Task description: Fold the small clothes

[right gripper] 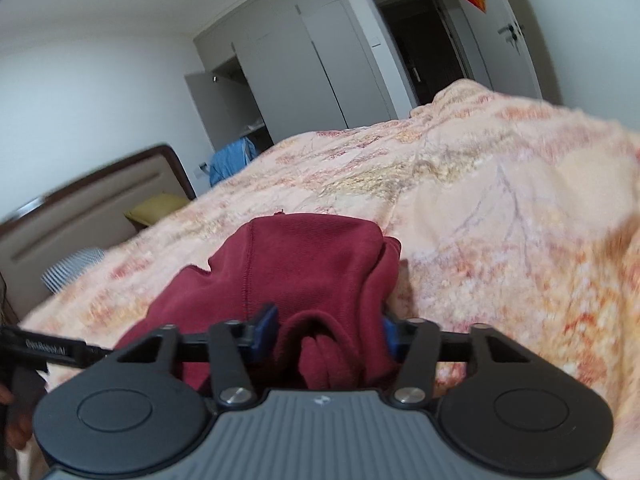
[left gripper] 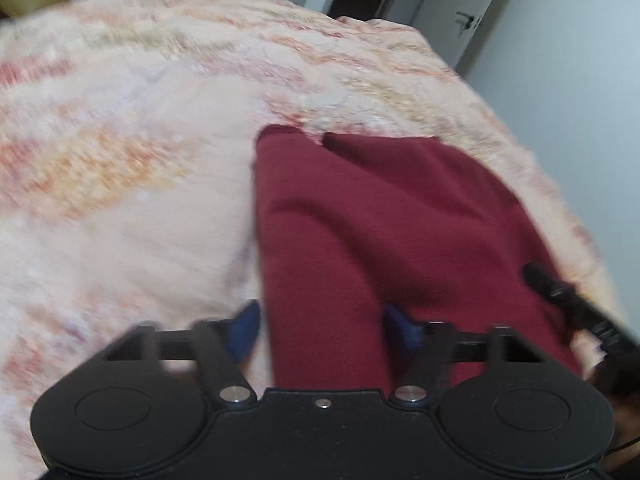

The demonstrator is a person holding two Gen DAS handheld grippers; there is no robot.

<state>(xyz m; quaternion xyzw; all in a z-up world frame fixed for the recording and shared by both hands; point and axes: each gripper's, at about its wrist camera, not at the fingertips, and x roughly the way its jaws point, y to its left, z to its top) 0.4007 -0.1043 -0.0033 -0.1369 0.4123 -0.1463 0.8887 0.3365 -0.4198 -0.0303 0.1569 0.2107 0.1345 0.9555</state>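
Note:
A dark red garment (left gripper: 380, 232) lies on the pink patterned bedspread (left gripper: 140, 140), its far edge folded. My left gripper (left gripper: 322, 330) stands open over its near left edge, blue pads apart with cloth between them. In the right wrist view the same red garment (right gripper: 304, 264) is bunched up between the blue pads of my right gripper (right gripper: 326, 334), whose jaws stand wide with cloth in the gap. The other gripper's black finger shows at the right of the left wrist view (left gripper: 560, 292) and at the left of the right wrist view (right gripper: 48, 348).
The bedspread (right gripper: 500, 220) covers the whole bed. A headboard (right gripper: 88, 204), a yellow pillow (right gripper: 156, 208) and a striped pillow (right gripper: 72, 268) are at the left. Grey wardrobes (right gripper: 288, 60), blue cloth (right gripper: 232, 160) and an open doorway (right gripper: 420, 48) stand behind the bed.

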